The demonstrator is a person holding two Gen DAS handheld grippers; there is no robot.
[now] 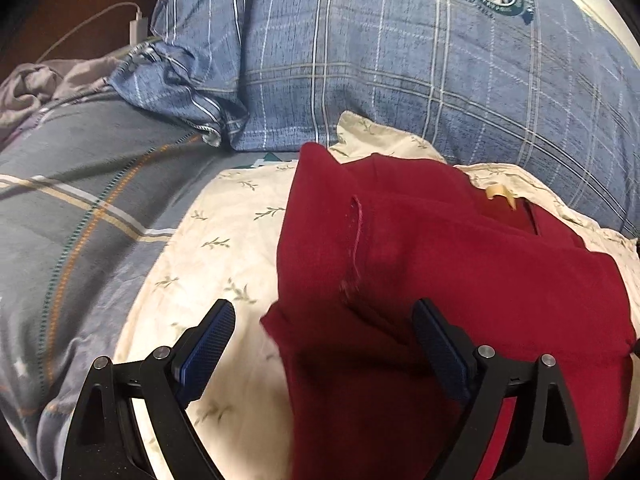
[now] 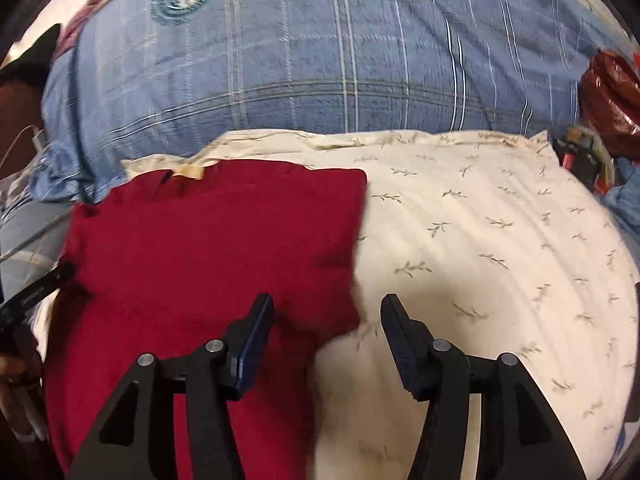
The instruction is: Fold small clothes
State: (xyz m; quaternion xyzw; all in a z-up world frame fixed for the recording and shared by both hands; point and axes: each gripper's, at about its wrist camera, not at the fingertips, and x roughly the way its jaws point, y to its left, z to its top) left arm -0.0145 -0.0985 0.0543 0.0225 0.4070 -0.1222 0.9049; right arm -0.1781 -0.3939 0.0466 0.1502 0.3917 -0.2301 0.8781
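Note:
A dark red garment lies partly folded on a cream leaf-print cloth, its left side flap turned over and a tan neck label at the far end. My left gripper is open and empty just above the garment's left near edge. In the right wrist view the red garment lies flat at left on the cream cloth. My right gripper is open and empty over the garment's right near corner.
A large blue plaid pillow lies behind the cloth. A grey striped blanket is at left, with a white charger and cable beyond. A red plastic bag sits at far right.

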